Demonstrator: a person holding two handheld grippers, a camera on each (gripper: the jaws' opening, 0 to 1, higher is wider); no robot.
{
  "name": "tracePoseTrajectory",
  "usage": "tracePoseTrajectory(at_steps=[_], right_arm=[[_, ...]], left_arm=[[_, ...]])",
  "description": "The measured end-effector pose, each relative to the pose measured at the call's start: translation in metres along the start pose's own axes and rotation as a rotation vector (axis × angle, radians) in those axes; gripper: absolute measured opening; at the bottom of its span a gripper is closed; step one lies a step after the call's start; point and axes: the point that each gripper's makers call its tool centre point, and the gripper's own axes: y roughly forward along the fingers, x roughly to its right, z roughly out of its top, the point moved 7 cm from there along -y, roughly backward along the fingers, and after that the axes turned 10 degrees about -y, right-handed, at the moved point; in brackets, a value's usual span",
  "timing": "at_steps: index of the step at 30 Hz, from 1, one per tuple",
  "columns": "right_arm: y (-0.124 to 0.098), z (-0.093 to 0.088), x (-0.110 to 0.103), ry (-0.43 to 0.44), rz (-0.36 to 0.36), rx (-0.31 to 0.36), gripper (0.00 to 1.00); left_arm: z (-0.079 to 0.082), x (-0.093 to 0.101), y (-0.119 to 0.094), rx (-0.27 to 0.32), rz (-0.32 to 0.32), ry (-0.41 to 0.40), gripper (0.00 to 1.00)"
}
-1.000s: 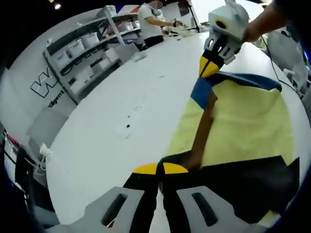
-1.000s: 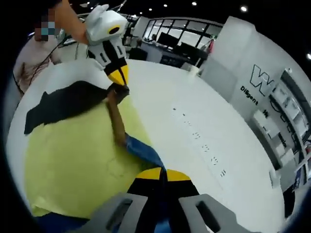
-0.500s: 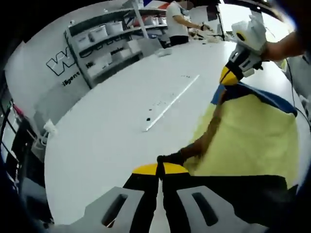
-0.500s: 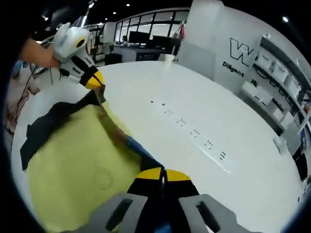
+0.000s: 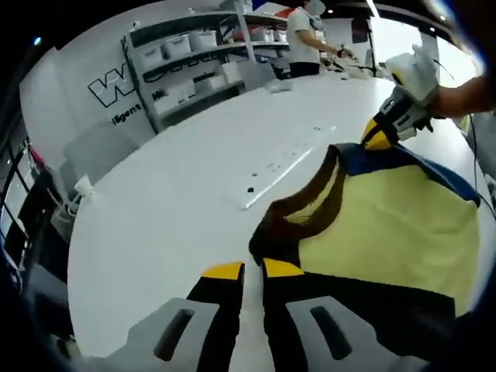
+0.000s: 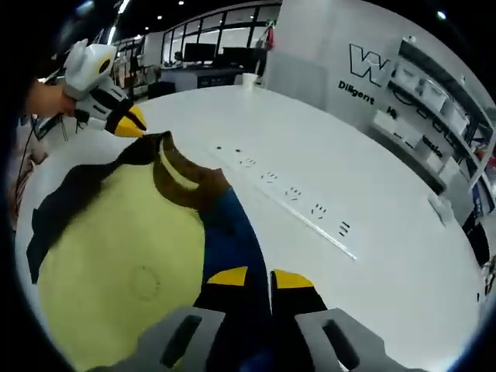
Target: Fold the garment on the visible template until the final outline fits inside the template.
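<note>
White tabletop carries the yellow garment spread flat, collar at 12 o'clock, unfolded; left gripper and right gripper fingers slightly apart, released, so folding remains.

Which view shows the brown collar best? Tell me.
The right gripper view: the brown collar lies open there as a full curve on the yellow garment. The left gripper view shows it nearer but at a slant.

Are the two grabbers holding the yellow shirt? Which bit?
Neither seems to be holding it. The left gripper and the right gripper both have their jaws parted, and the shirt lies slack, collar drooping.
</note>
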Motion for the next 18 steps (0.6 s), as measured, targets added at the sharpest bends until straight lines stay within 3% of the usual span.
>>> tracePoseTrajectory(at_steps=[8,18], right_arm=[[-0.009,0.002,-0.005,-0.030,0.001,0.026,0.09],[-0.031,0.019,-0.012,-0.017,0.007,0.124,0.24]], left_arm=[[0.000,0.003,-0.006,0.002,-0.009,0.007,0.15],[0.008,0.014,-0.023,0.045,-0.040,0.013,0.20]])
